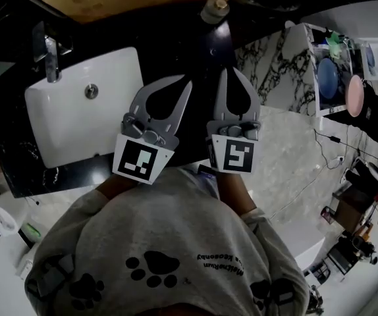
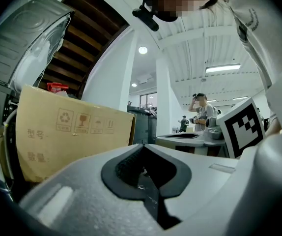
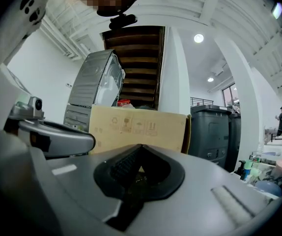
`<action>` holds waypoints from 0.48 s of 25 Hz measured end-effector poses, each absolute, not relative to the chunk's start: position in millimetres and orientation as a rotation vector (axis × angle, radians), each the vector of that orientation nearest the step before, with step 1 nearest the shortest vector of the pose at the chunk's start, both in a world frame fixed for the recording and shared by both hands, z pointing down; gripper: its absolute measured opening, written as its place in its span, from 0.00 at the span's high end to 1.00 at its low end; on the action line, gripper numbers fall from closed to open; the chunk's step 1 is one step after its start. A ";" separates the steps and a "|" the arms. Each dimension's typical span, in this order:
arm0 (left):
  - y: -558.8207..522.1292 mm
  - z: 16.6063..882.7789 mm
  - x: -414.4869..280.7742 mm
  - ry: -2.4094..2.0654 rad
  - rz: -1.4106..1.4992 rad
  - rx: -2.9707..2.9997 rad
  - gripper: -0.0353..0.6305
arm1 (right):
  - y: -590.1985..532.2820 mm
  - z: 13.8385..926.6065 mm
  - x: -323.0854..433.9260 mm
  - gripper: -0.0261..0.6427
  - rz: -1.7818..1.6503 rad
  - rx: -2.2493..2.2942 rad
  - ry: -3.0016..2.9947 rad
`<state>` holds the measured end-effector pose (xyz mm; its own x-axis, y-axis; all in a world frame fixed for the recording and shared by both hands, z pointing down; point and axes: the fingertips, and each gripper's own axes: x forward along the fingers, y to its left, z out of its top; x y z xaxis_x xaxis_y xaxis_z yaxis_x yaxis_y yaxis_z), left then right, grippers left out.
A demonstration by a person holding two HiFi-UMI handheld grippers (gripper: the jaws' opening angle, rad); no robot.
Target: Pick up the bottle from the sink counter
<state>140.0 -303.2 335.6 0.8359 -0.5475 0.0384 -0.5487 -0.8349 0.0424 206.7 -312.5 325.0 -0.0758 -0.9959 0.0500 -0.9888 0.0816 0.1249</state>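
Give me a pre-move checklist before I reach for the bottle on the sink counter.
1. Target in sight: ok, the bottle stands at the far edge of the black counter.
2. The right gripper open for the grasp: not ok, shut and empty.
3. The left gripper empty: ok, shut on nothing.
4. Way across the counter to the bottle free: ok.
5. How full the bottle is: cannot tell.

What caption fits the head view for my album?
Left hand-held gripper and right hand-held gripper, both shut, beside the white sink, bottle ahead.
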 end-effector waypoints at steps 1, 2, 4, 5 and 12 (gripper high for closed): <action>-304.8 337.9 142.8 -0.889 0.043 2.958 0.95 | -316.0 327.7 209.1 0.96 -0.086 2.039 -2.225; -306.1 340.1 145.4 -0.895 0.051 2.956 0.95 | -319.1 330.2 211.7 0.96 -0.082 2.032 -2.232; -308.3 343.9 150.5 -0.906 0.067 2.956 0.95 | -324.8 334.2 217.5 0.96 -0.076 2.021 -2.245; -309.9 345.2 152.8 -0.912 0.069 2.953 0.95 | -327.6 336.1 220.5 0.96 -0.073 2.016 -2.250; -326.6 357.6 165.5 -0.969 0.084 2.911 0.95 | -350.7 356.0 239.3 0.96 -0.048 1.986 -2.270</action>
<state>165.5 -326.6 357.6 0.7995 -0.5960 0.0745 -0.5999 -0.7984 0.0516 239.3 -350.7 356.0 -0.1289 -0.9890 0.0732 -0.9850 0.1362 0.1057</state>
